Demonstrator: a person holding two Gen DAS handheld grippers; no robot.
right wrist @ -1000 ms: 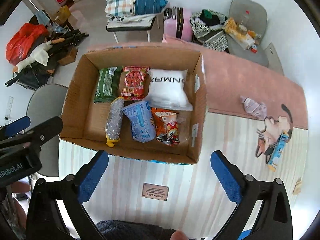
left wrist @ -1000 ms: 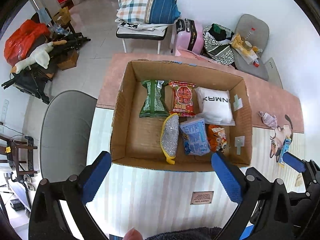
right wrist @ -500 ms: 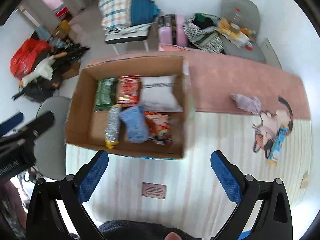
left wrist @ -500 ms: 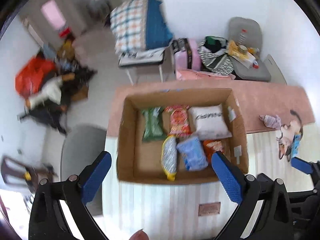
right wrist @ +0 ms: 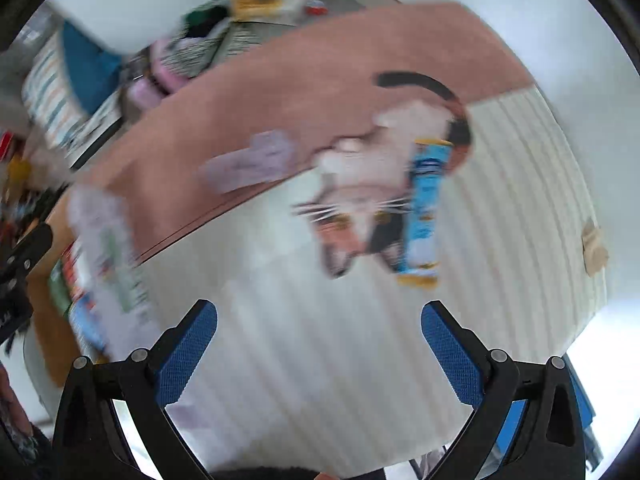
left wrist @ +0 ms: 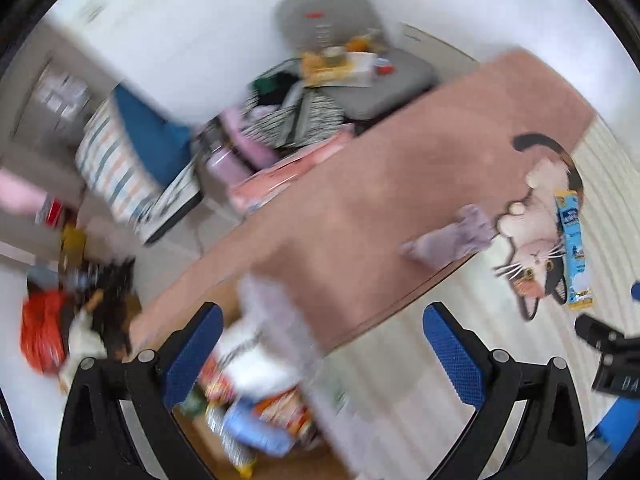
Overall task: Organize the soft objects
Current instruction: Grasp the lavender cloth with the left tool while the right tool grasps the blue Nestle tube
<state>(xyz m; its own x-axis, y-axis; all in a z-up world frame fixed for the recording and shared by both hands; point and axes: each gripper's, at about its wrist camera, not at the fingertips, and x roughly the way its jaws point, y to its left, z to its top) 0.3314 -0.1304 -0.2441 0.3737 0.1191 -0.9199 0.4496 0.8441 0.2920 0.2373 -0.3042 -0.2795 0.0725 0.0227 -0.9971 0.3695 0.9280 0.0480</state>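
Both views are blurred by motion. A cardboard box (left wrist: 320, 412) with several soft packets sits low left in the left wrist view and at the left edge in the right wrist view (right wrist: 108, 264). A small lilac cloth (left wrist: 460, 236) lies on the pink mat; it also shows in the right wrist view (right wrist: 256, 160). A blue tube-shaped packet (left wrist: 574, 256) lies on the cat picture, also in the right wrist view (right wrist: 424, 208). My left gripper (left wrist: 320, 364) is open and empty over the box's right wall. My right gripper (right wrist: 320, 356) is open and empty over the striped mat.
The pink mat (left wrist: 400, 168) and the pale striped mat (right wrist: 500, 240) cover the table. A small tan scrap (right wrist: 596, 248) lies near the table's right edge. Beyond the table stand a grey chair (left wrist: 344, 40) with clutter and a pink suitcase (left wrist: 232, 152).
Both grippers have swung fast to the right, away from the box. The box has slid to the lower left of both views; the cloth and blue packet are now nearer the centre. Both stay open.
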